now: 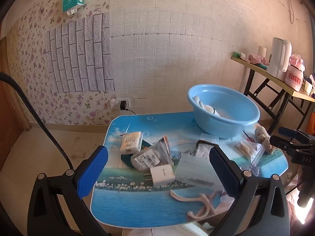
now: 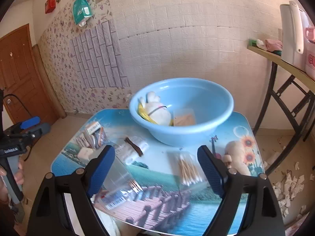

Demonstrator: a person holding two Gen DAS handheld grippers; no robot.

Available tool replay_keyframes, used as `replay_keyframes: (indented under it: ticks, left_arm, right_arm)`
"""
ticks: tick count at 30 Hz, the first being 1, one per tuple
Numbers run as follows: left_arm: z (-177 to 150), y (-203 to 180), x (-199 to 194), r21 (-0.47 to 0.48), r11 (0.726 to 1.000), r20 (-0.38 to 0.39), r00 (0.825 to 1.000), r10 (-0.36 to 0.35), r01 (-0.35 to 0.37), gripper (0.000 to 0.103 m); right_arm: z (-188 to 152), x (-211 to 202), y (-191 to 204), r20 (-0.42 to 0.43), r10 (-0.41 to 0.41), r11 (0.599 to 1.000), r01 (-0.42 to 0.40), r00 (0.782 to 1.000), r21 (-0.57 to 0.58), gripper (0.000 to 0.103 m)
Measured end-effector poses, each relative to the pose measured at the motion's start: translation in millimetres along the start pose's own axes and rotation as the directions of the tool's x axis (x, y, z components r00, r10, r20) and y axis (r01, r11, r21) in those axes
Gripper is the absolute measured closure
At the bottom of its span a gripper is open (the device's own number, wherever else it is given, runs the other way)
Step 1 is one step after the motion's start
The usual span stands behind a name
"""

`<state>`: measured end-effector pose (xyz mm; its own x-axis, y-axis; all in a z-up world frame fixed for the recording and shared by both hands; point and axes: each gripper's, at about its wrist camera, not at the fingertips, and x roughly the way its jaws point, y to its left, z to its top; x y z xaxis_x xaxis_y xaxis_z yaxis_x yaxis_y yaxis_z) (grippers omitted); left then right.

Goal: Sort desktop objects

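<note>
Left tongs (image 1: 158, 174) stand wide, nothing between the blue pads, above the near part of the desk (image 1: 122, 206) w/ the sea picture on it. Going left to right in the left wrist view: a white packet (image 1: 131, 142) lies at far left of the pile, then a grey foil sachet (image 1: 145, 159) just beside it, a white plug adapter (image 1: 162, 175) nearer, a clear plastic bag (image 1: 194, 170) touching it on the right, a pink hook (image 1: 196, 202) at the near edge. Further right lies a bag of cotton swabs (image 1: 249, 150), and a small beige toy (image 1: 262, 137) at the desk's right edge. Far right stands the blue basin (image 1: 224, 116), w/ a white plush toy (image 2: 157, 110) inside. Right tongs (image 2: 156, 171) are also wide, holding nothing, approx. above the swab bag.
</note>
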<state>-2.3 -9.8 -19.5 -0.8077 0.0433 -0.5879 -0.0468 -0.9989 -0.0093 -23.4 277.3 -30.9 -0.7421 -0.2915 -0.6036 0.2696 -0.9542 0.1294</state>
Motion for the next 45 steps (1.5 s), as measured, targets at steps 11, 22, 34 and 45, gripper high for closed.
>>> replay_keyframes:
  ticks: [11,22,34,45]
  left_arm:
    - [-68.8,8.7,22.5,-0.022,1.0,-0.14,0.99,0.008,-0.011,0.0]
    - [-93.8,-33.5,56.4,0.036,0.996,-0.233,0.97,-0.076,0.087,0.0]
    - [-92.7,-41.5,93.5,0.033,0.999,-0.359,0.933,-0.006,0.019,0.0]
    - [-95.0,-36.6,95.7,0.005,1.0,-0.308,0.951,-0.012,0.014,0.0]
  right_arm:
    - [-51.5,10.8,-21.3,-0.125,-0.092,0.996,0.093,0.988,-0.001,0.016]
    - [-72.6,49.2,-19.1,-0.217,-0.122,0.992,0.123,0.968,-0.011,0.016]
    - [-67.8,68.8,-25.3,-0.223,-0.149,0.989,0.145,0.963,-0.036,0.0]
    - [-64.5,75.5,-25.7,-0.197,-0.144,0.99,0.139,0.97,-0.039,0.0]
